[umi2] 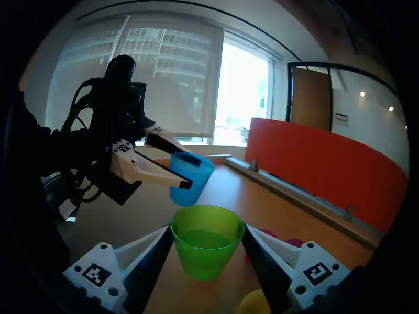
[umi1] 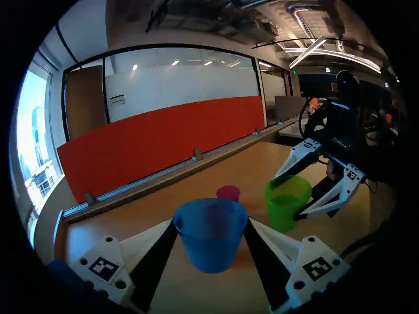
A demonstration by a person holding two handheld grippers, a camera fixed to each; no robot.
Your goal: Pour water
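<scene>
Wooden desk (umi1: 235,165) in left gripper view, blue cup (umi1: 210,246) clamped between both fingers of left gripper (umi1: 210,224), green cup (umi1: 285,204) pinched by right gripper (umi1: 287,198) at right, red partition (umi1: 157,141) far; right gripper view, green cup with water in its grip, window (umi2: 243,94) far.

Pink cup (umi1: 228,192) beyond blue cup (umi1: 210,240)

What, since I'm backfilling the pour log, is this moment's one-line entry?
left gripper: shut on blue cup | right gripper: shut on green cup | green cup: upright, liquid inside | pour: not started
</scene>
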